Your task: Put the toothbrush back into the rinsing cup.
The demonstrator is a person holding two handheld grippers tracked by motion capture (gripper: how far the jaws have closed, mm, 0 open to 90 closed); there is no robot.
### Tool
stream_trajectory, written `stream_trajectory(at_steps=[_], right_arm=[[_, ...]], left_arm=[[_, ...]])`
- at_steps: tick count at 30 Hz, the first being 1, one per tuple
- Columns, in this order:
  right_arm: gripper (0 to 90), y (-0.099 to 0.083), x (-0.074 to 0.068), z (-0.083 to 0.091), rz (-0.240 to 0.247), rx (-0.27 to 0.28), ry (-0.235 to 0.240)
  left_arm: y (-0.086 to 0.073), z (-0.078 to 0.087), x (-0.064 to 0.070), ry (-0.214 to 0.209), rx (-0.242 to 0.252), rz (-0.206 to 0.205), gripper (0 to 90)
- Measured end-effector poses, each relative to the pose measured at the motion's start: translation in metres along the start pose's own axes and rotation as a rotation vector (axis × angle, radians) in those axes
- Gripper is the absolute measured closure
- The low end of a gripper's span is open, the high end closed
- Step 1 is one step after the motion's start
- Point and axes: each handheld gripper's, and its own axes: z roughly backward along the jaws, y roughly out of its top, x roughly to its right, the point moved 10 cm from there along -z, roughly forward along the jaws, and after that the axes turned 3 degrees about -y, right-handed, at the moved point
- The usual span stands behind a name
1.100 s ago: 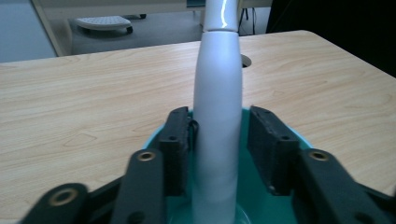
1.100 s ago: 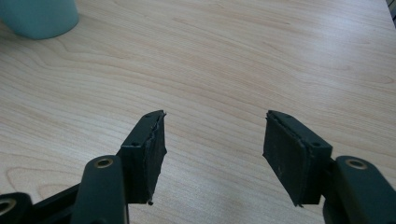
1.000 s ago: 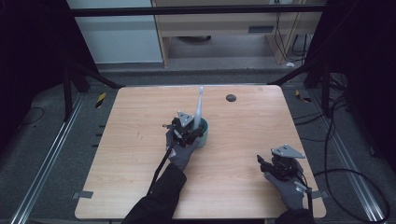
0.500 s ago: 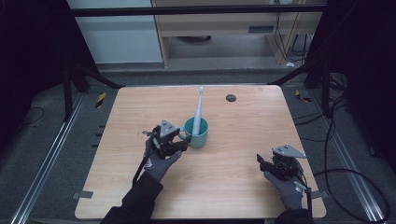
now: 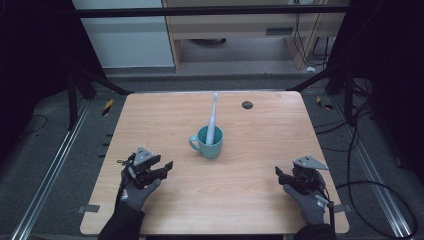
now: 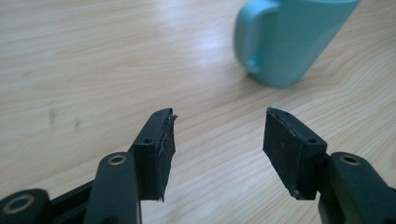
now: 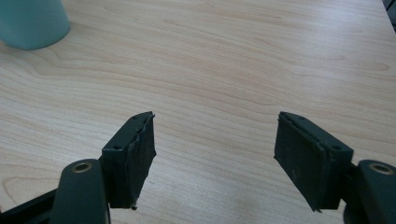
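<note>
Left hand-held gripper (image 5: pixel 159 169): held in a gloved hand near the desk's left front corner, pointing toward the middle of the desk. In the left gripper view (image 6: pixel 218 140) its two black jaws stand well apart, with bare wood between them and nothing gripped.

Right hand-held gripper (image 5: pixel 281 176): held in a gloved hand near the desk's right front corner, a grey three-cornered plate on top. In the right gripper view (image 7: pixel 215 147) its jaws are spread wide over bare wood and hold nothing.

Left hand (image 5: pixel 134 191): in a grey and black glove, coming in over the front edge with a dark sleeve behind it.

Right hand (image 5: pixel 309 202): gloved the same way, at the front edge, with a cable trailing off beside it.

Mug (image 5: pixel 210 142): teal, upright, near the middle of the desk, between the two grippers and farther back than both, well apart from each. Its handle points toward the left edge. The left gripper view has it beyond the jaws at upper right (image 6: pixel 292 37), handle on its left; the right gripper view catches its base at the upper left corner (image 7: pixel 32 21).

Toothbrush (image 5: pixel 212 120): white, standing in the mug and leaning against the rim, head end up toward the back edge.

Dark round spot (image 5: pixel 247 105): on the desk near the back edge, right of centre.

Desk (image 5: pixel 260 150): light wood, rounded corners.
</note>
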Motion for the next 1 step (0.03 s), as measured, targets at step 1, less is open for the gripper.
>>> stream_trajectory(at_steps=[1], right_arm=[[28.7,0.0,0.0,0.0,0.0,0.0,0.0]], left_arm=[[0.0,0.0,0.0,0.0,0.0,0.0,41.5]])
